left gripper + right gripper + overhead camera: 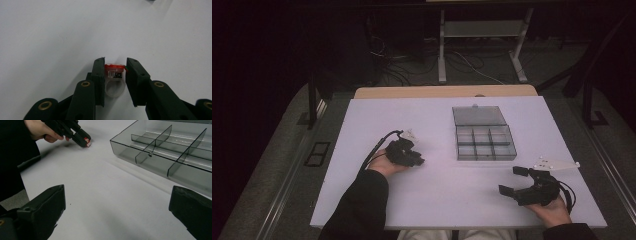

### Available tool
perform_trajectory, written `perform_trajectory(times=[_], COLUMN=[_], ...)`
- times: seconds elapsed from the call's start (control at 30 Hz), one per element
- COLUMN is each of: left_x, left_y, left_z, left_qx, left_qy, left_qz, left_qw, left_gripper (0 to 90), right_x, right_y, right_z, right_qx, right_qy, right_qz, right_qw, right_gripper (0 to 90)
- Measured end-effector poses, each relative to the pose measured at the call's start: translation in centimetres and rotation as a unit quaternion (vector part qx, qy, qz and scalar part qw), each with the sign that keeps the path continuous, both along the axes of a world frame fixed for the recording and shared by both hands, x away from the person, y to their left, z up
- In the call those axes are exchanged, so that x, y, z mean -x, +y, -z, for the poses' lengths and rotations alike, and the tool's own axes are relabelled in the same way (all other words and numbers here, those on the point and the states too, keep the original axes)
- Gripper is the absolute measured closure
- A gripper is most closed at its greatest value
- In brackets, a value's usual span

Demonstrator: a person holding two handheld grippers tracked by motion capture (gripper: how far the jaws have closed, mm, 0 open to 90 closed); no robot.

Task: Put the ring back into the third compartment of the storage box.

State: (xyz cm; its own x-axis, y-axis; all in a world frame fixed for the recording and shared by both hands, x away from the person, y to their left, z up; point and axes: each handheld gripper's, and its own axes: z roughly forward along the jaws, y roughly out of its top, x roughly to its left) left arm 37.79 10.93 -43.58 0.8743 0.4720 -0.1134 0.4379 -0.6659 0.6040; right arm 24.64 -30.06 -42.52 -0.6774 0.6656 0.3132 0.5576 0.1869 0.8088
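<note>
We see left gripper clamped on a red-topped plastic ring on the table; right gripper gapes wide near divided box.

Divided box right of centre on table; ring between left gripper's jaws, seemingly touching tabletop.

Two grippers beside open organizer box
</note>
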Motion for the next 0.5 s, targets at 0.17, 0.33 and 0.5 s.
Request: perform_trajectory(times=[0.17,0.33,0.5], left_x=[-0.01,-0.01,-0.09], left_y=[-0.01,0.08,0.01], left_z=[0.0,-0.24,-0.65], left_qx=[0.006,0.009,0.014], left_qy=[0.002,0.002,0.0], left_qz=[-0.001,0.0,-0.002], left_qw=[1.0,1.0,0.9999], left_gripper=[68.9,69.1,69.1], right_x=[0.0,-0.01,0.0], right_y=[-0.01,-0.04,-0.01], right_z=[0.0,0.01,0.01], right_qx=[0.0,0.0,0.0], right_qy=[0.0,0.0,0.0], right_qz=[0.0,0.0,0.0], right_qw=[1.0,1.0,1.0], right_gripper=[0.7,0.7,0.7])
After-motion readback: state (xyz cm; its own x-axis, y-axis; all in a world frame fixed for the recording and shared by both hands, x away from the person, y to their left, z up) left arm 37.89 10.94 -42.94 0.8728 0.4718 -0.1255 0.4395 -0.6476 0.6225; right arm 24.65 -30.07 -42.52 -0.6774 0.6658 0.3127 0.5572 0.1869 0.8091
